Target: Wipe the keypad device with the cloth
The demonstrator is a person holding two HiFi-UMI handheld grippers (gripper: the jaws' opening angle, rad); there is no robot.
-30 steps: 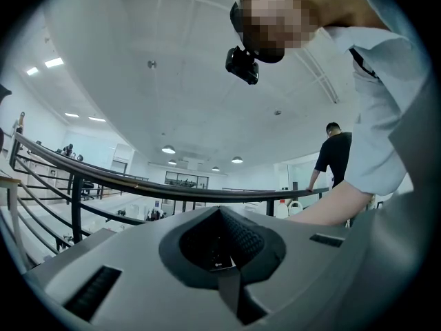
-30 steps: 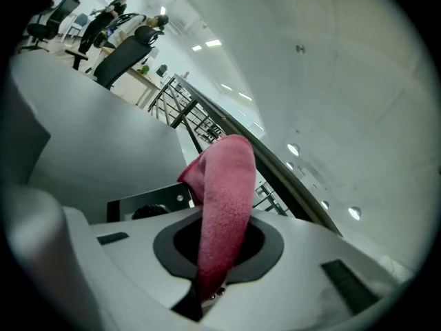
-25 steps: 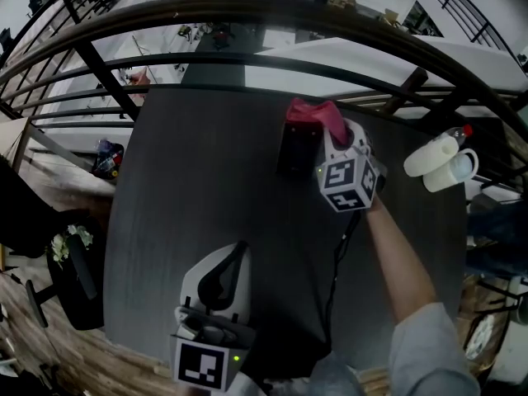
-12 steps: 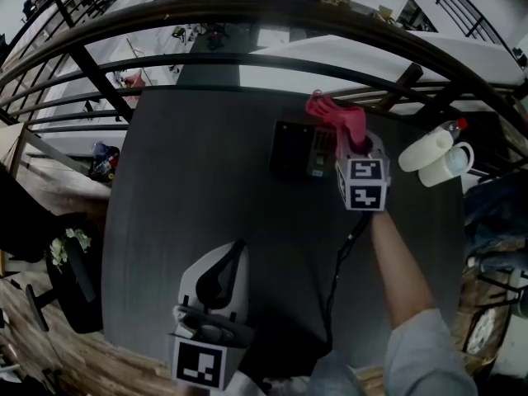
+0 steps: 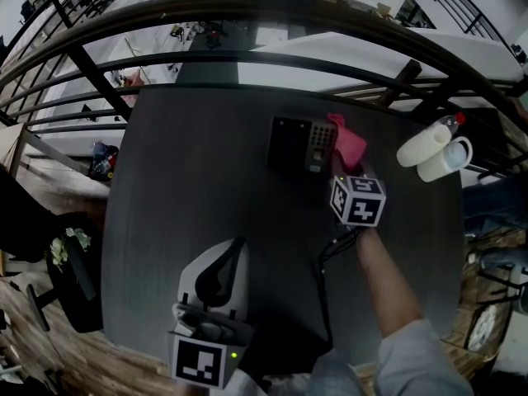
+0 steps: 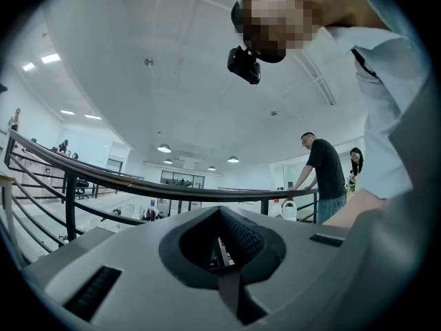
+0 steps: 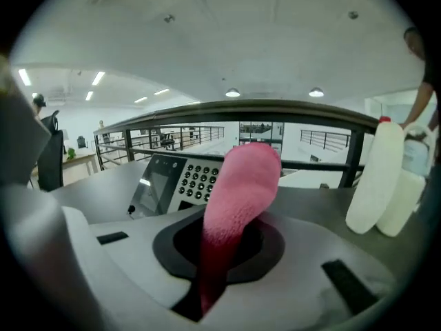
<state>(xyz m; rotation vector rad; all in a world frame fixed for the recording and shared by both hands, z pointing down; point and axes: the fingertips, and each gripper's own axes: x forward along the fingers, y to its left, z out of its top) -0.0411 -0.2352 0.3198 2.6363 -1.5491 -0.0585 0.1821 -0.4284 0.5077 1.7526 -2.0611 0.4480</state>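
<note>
The black keypad device [image 5: 297, 145] lies on the dark table [image 5: 190, 180] toward the far side; its screen and grey buttons show in the right gripper view [image 7: 178, 180]. My right gripper [image 5: 340, 162] is shut on a pink cloth [image 5: 347, 143], which hangs at the device's right edge and stands up between the jaws [image 7: 240, 188]. My left gripper [image 5: 221, 277] rests at the table's near edge, pointing away from me, jaws closed together with nothing between them [image 6: 224, 254].
A white plastic jug and a bottle with a red cap [image 5: 433, 153] lie at the table's far right, seen upright-looking in the right gripper view [image 7: 389, 178]. A black railing [image 5: 247, 11] curves behind the table. A cable [image 5: 330, 254] trails from the right gripper.
My right gripper has drawn the pink cloth from the device's top, across to its right edge and nearer to me. The keypad is now uncovered. The left gripper has stayed still.
</note>
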